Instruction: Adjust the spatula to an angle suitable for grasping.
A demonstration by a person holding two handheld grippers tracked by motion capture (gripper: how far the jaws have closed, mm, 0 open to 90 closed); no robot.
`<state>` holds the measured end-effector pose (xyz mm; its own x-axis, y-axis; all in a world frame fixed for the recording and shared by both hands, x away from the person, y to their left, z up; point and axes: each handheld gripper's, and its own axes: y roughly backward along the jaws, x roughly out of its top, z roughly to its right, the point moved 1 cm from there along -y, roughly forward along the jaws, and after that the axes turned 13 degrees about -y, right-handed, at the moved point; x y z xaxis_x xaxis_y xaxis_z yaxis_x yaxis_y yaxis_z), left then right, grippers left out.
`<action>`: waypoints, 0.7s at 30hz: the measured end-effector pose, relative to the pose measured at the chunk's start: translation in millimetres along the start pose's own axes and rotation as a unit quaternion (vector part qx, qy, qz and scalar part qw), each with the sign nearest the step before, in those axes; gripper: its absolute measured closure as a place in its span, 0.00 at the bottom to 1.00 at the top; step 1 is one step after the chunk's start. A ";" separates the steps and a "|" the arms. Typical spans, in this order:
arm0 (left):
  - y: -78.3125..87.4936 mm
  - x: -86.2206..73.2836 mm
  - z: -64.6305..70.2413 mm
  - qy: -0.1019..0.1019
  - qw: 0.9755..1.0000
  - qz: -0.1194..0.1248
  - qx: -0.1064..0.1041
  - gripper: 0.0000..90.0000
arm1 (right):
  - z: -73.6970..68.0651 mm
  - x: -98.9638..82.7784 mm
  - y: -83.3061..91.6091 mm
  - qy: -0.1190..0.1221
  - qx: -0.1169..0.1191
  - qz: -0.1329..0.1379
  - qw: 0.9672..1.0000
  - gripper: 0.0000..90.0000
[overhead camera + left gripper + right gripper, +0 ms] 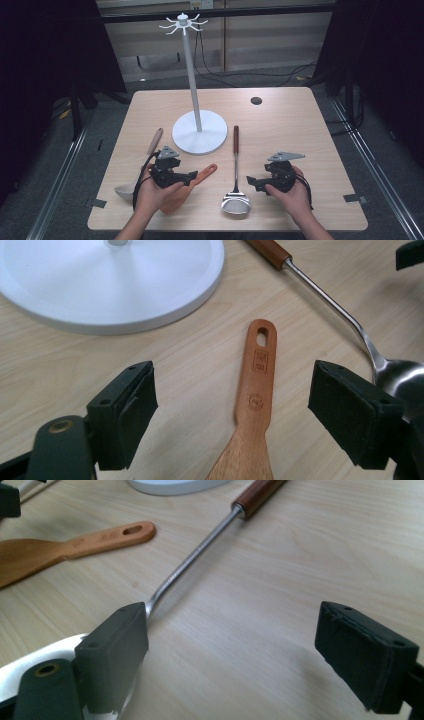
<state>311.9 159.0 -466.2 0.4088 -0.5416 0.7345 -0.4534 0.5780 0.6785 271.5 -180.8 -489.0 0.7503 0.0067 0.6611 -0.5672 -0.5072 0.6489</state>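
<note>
**Wooden spatula lined up, nothing grabbed yet**

White rack stand (199,131) is the landmark. Just in front of its base lie three utensils: steel turner (235,175) to the right, wooden spatula (254,405) in the middle, ladle (142,165) to the left, partly hidden by a hand. Left gripper (231,412) hovers with jaws apart straddling the spatula handle. Right gripper (232,652) also gapes, beside the turner. Risk, I'd guess: closing off-centre could skid that slim handle sideways.
</note>
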 end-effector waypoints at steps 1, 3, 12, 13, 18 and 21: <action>5.3 -2.9 -0.7 -0.003 1.000 0.000 0.008 0.21 | -2.6 2.3 -2.3 0.005 0.001 -0.001 1.000 0.16; 10.5 -5.9 -2.3 -0.008 1.000 -0.003 0.012 0.21 | -7.6 5.9 -7.4 0.011 0.000 -0.006 1.000 0.19; 14.5 -18.2 -2.6 -0.009 1.000 0.002 0.024 0.19 | -30.3 17.7 -25.2 -0.016 -0.030 -0.043 0.998 0.22; 14.5 -18.2 -2.6 -0.009 1.000 0.002 0.024 0.18 | -30.3 17.7 -25.2 -0.016 -0.030 -0.043 0.998 0.22; 20.8 -22.9 -5.5 -0.012 0.999 0.001 0.036 0.17 | -34.4 23.5 -34.1 -0.045 -0.069 -0.072 0.994 0.42; 26.5 -22.1 -5.7 -0.001 0.999 0.015 0.039 0.17 | -37.7 30.1 -38.3 -0.031 -0.088 -0.070 0.993 0.49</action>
<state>295.4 189.7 -464.3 0.3917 -0.5258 0.7551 -0.5257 0.5456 0.6526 303.0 -128.7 -479.7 0.8425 0.0114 0.5386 -0.5018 -0.3471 0.7923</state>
